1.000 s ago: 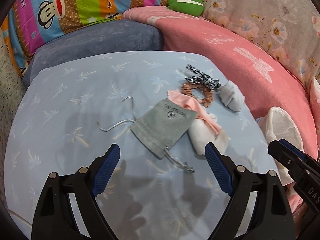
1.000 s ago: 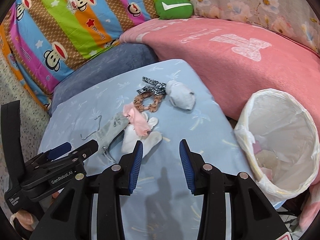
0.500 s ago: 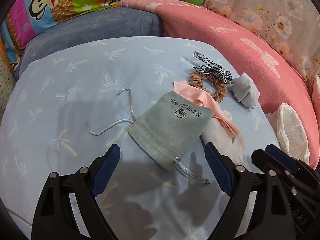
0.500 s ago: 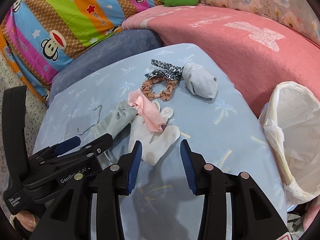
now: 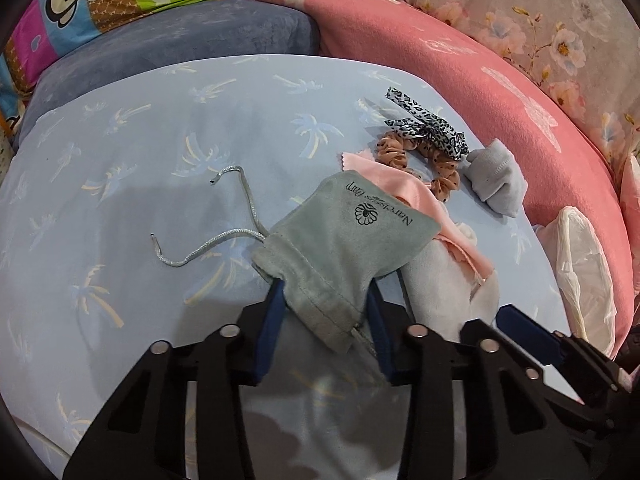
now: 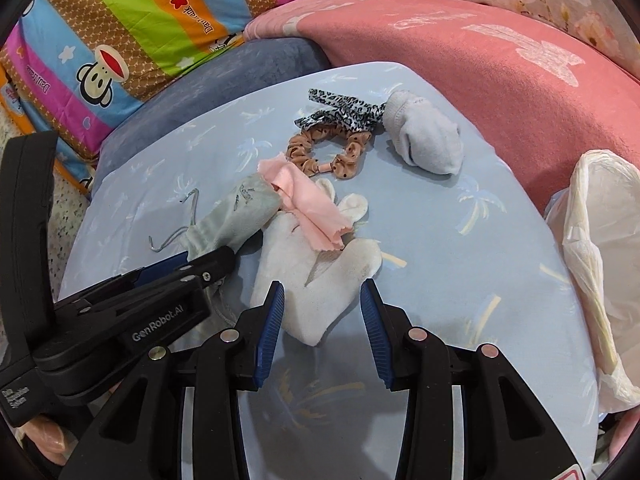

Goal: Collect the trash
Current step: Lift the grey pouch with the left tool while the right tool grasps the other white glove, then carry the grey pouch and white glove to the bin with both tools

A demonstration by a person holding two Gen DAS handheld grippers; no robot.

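- the left gripper (image 5: 325,312) was clenched on the near end of the grey-green drawstring pouch (image 5: 344,240), its blue pads pressing the fabric from both sides; the pouch lay on the pale blue palm-print cushion (image 5: 160,152), its silver cord (image 5: 224,236) trailing off to the left.
- the right gripper (image 6: 322,316) was released, jaws spread to either side of the near end of the white sock (image 6: 316,276) but not pinching it.
- a pink cloth (image 6: 308,200) lay across both pouch and sock; beyond sat a tan scrunchie (image 6: 320,148), a leopard-print ribbon (image 6: 340,112) and a grey-blue sock (image 6: 424,140).
- the white-lined trash bin (image 6: 600,248) stood off the cushion's right edge.
- judged step: the pickup, with the pouch grasped and the sock about to be.
- next move probably called for closing the right jaws on the sock, then lifting both clear and carrying them right to the bin; the pink cloth could drag along, and the cord could snag.
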